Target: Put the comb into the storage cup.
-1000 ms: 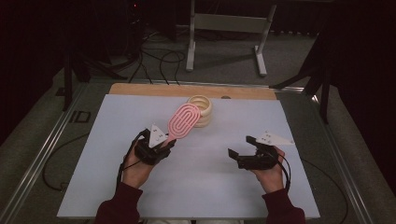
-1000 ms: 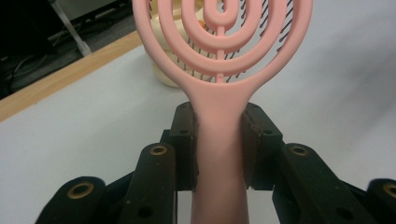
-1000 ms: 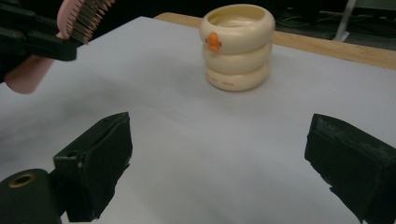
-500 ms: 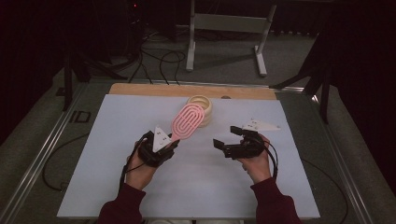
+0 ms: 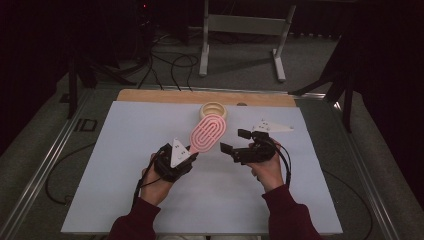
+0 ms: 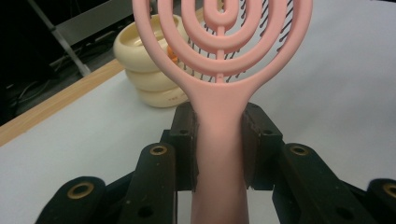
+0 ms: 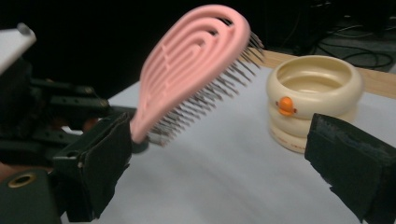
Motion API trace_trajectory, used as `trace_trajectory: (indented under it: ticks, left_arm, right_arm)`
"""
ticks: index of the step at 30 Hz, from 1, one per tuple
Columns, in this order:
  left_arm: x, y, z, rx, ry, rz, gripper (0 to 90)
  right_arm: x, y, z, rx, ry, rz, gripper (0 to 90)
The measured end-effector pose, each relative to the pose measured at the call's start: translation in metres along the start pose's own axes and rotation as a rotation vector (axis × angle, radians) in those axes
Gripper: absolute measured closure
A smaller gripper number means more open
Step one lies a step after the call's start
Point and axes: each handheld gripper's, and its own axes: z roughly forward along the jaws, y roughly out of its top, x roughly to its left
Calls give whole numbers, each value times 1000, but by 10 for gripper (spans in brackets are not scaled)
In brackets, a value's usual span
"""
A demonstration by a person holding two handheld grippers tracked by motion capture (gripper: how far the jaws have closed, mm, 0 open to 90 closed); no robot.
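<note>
A pink hairbrush point(image 5: 208, 132) with looped ribs and dark bristles is held above the white table, its head toward the far side. My left gripper point(image 5: 189, 155) is shut on its handle point(image 6: 219, 154); the brush head point(image 6: 219, 37) fills the top of the left gripper view. My right gripper point(image 5: 234, 141) is open just right of the brush, jaws wide apart, nothing between them. In the right gripper view the brush point(image 7: 191, 65) tilts bristles-down ahead of the jaws. A cream round holder point(image 5: 213, 110) with an orange duck emblem point(image 7: 286, 105) stands behind the brush.
The white table sheet point(image 5: 125, 150) ends at a wooden strip point(image 5: 165, 95) along the far edge. A grey metal stand point(image 5: 245, 30) and cables lie on the floor beyond. Metal rails point(image 5: 45, 165) run along the table's sides.
My right gripper has moved left toward the brush head. The left gripper with the brush has shifted slightly right and nearer.
</note>
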Motion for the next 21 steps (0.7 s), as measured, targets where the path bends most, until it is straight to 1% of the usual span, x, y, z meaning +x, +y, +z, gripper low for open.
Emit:
trace_trajectory:
  ticks: [3, 4, 7, 8, 12, 14, 16, 21]
  left_arm:
    - [-3, 1, 1, -5, -7, 1, 698]
    - [-4, 1, 1, 0, -8, 11, 697]
    - [-6, 1, 1, -4, -10, 11, 697]
    - [-7, 1, 1, -7, -12, 10, 698]
    - [-8, 2, 1, -20, -20, 7, 697]
    - [-9, 2, 1, -23, -23, 9, 697]
    - [-10, 3, 1, -24, -21, 13, 697]
    - [-12, 3, 0, -40, -31, 15, 697]
  right_arm:
    - [1, 2, 3, -5, 14, 4, 75]
    - [2, 3, 4, -7, 21, 7, 75]
    - [2, 5, 7, -11, 39, 34, 75]
    - [2, 6, 8, -10, 40, 35, 75]
    - [4, 8, 14, 3, 53, 47, 75]
    - [5, 9, 17, 10, 49, 41, 76]
    - [7, 11, 21, 24, 61, 47, 76]
    - [10, 11, 28, 41, 67, 49, 76]
